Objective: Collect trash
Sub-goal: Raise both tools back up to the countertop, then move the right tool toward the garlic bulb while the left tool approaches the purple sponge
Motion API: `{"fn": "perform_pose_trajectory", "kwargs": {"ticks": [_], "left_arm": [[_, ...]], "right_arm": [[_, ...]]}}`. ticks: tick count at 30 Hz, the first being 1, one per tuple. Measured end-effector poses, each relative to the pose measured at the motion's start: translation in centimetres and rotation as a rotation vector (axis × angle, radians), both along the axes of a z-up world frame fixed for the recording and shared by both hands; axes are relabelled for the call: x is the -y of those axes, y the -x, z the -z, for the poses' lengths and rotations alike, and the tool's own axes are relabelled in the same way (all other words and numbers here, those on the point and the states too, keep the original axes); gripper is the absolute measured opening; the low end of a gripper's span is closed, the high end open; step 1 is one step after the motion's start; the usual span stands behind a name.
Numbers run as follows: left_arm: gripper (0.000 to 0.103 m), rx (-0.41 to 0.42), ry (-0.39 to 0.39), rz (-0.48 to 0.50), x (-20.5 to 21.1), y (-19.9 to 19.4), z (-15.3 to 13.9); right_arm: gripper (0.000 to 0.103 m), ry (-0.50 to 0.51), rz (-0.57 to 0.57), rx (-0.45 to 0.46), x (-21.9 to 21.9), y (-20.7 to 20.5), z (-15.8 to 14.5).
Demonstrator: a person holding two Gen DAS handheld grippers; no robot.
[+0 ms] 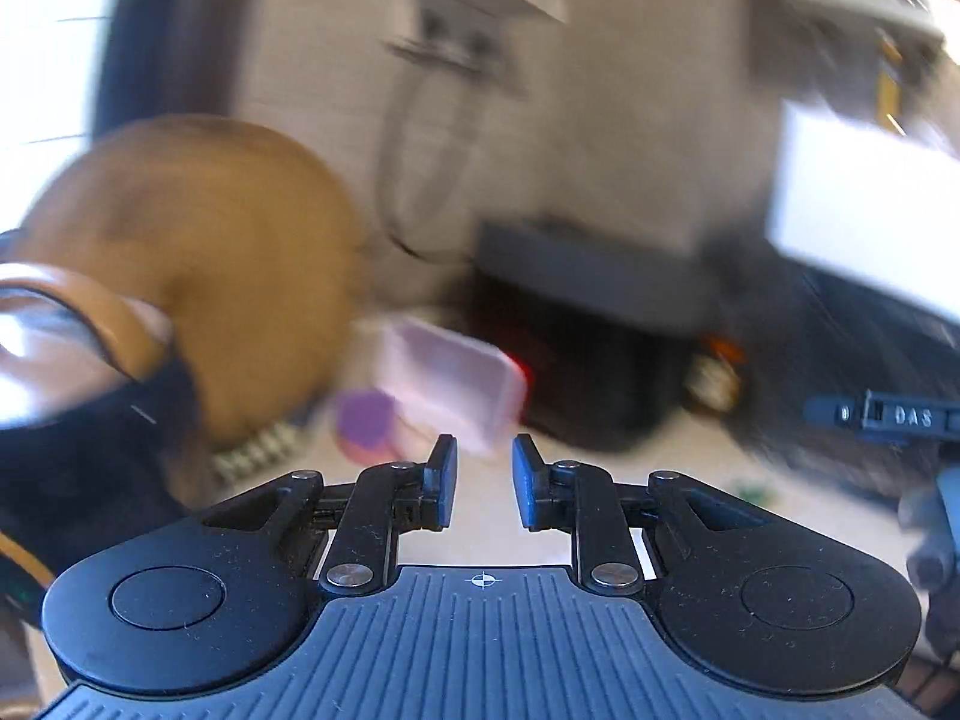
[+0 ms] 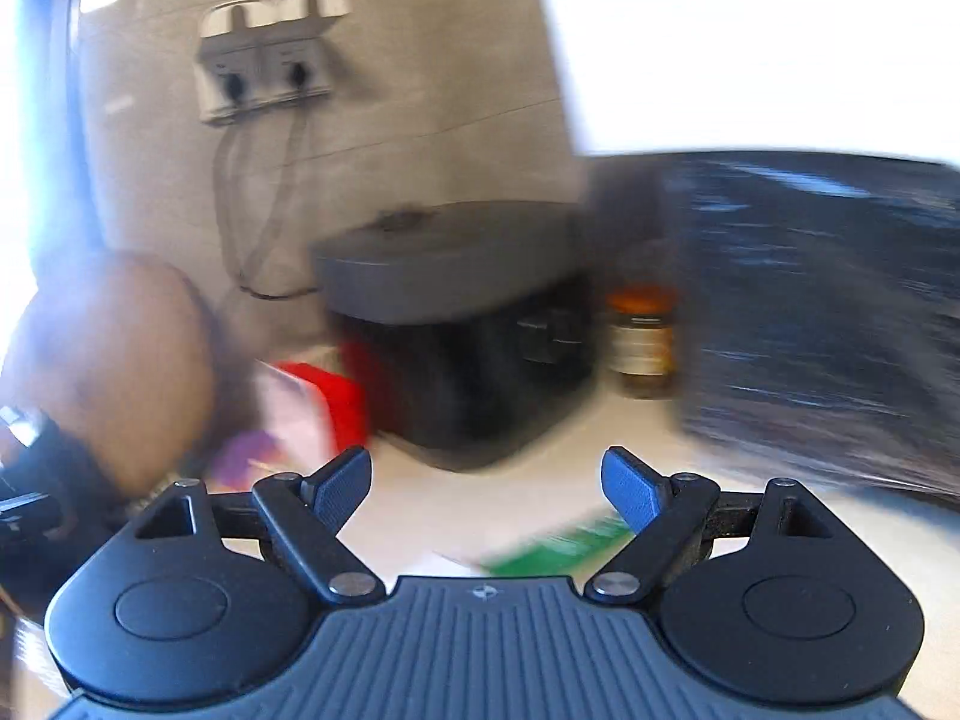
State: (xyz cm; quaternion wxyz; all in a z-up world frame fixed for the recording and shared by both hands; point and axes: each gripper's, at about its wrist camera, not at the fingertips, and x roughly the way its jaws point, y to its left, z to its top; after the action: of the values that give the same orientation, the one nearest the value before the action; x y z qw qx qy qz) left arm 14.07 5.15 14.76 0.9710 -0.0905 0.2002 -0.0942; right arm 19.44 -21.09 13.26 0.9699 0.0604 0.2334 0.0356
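Both views are smeared by motion. My left gripper stands over the pale counter, its jaws a narrow gap apart with nothing between them. My right gripper is wide open and empty. Below its right finger a green wrapper lies on the counter beside a white scrap. A clear plastic tub and a purple item sit ahead of the left gripper. A part of the other gripper's body shows at the right edge of the left wrist view.
A black appliance with a grey lid stands against the tiled wall, a jar with an orange lid to its right. A red box, a brown rounded object, wall sockets with cables and a dark bulk surround it.
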Motion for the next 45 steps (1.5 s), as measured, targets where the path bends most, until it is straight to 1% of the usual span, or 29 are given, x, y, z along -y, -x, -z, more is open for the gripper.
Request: {"fn": "perform_pose_trajectory", "kwargs": {"ticks": [1,2,3,4,5,7,8,10,11,13,16,19,21,22,24,28,30,33,36,38,39,40,42,43,45], "left_arm": [[0.023,0.004,0.009,-0.029,-1.1,-0.3,0.0],[0.023,-0.011,0.016,-0.052,-1.9,-0.8,0.3],[0.023,-0.045,0.019,-0.064,-2.3,-1.3,0.9],[0.023,-0.089,0.017,-0.055,-2.8,-1.6,1.7],[0.023,-0.123,0.024,-0.026,-3.3,-1.9,2.4],[0.023,-0.165,0.035,0.034,-4.0,-2.0,3.6],[0.023,-0.177,0.028,0.058,-4.1,-1.9,4.0],[0.023,-0.181,-0.002,0.103,-4.0,-1.6,4.5],[0.023,-0.178,-0.018,0.118,-4.0,-1.2,4.7],[0.023,-0.165,-0.053,0.132,-3.9,-1.0,5.0],[0.023,-0.155,-0.095,0.142,-3.5,-0.9,5.7],[0.023,-0.181,-0.088,0.154,-3.6,-0.9,6.5],[0.023,-0.202,-0.082,0.154,-3.7,-1.7,7.3],[0.023,-0.211,-0.082,0.154,-3.8,-1.8,7.6],[0.023,-0.229,-0.078,0.150,-4.0,-2.5,8.1],[0.023,-0.245,-0.066,0.151,-4.5,-2.3,8.6],[0.023,-0.266,-0.053,0.151,-4.6,-2.5,8.8],[0.023,-0.303,-0.020,0.149,-4.9,-2.0,9.5],[0.023,-0.306,0.004,0.150,-4.8,-1.6,9.5],[0.023,-0.294,0.007,0.153,-4.5,-1.2,9.2],[0.023,-0.289,0.006,0.151,-4.4,-0.9,9.1],[0.023,-0.285,0.005,0.150,-4.3,-0.8,9.0],[0.023,-0.279,0.005,0.147,-4.1,-0.6,8.9],[0.023,-0.279,0.006,0.145,-4.1,-0.5,8.8],[0.023,-0.283,0.005,0.145,-3.9,-0.7,8.6]], "right_arm": [[0.085,-0.020,-0.045,-0.026,-1.3,-2.0,0.0],[0.085,-0.031,-0.096,-0.057,-2.8,-3.9,0.1],[0.085,-0.036,-0.146,-0.091,-4.6,-5.9,0.5],[0.085,-0.040,-0.189,-0.125,-6.5,-8.0,1.0],[0.085,-0.035,-0.226,-0.162,-8.5,-10.3,1.8],[0.085,0.012,-0.283,-0.223,-12.8,-14.3,3.7],[0.085,0.056,-0.307,-0.240,-15.0,-16.1,4.8],[0.085,0.149,-0.348,-0.273,-19.3,-19.2,7.2],[0.085,0.180,-0.370,-0.297,-21.0,-20.9,8.2],[0.085,0.198,-0.394,-0.358,-23.2,-23.8,10.3],[0.085,0.181,-0.386,-0.421,-25.1,-27.1,12.6],[0.085,0.196,-0.418,-0.476,-26.7,-29.4,14.3],[0.085,0.245,-0.413,-0.482,-27.8,-29.7,15.3],[0.074,0.273,-0.412,-0.482,-28.2,-29.6,15.7],[0.060,0.313,-0.415,-0.475,-28.4,-29.1,15.9],[0.059,0.278,-0.487,-0.496,-27.5,-26.1,14.6],[0.059,0.250,-0.526,-0.517,-26.6,-23.5,13.8],[0.059,0.194,-0.601,-0.584,-24.7,-18.7,13.0],[0.060,0.189,-0.683,-0.628,-22.6,-13.7,12.8],[0.067,0.175,-0.723,-0.644,-21.2,-11.0,12.1],[0.076,0.172,-0.723,-0.633,-20.5,-10.1,11.5],[0.081,0.170,-0.711,-0.610,-19.7,-9.6,11.0],[0.081,0.156,-0.656,-0.568,-18.6,-9.9,10.2],[0.081,0.127,-0.620,-0.556,-18.0,-10.4,9.8],[0.081,0.080,-0.524,-0.524,-17.0,-12.5,9.6]]}}
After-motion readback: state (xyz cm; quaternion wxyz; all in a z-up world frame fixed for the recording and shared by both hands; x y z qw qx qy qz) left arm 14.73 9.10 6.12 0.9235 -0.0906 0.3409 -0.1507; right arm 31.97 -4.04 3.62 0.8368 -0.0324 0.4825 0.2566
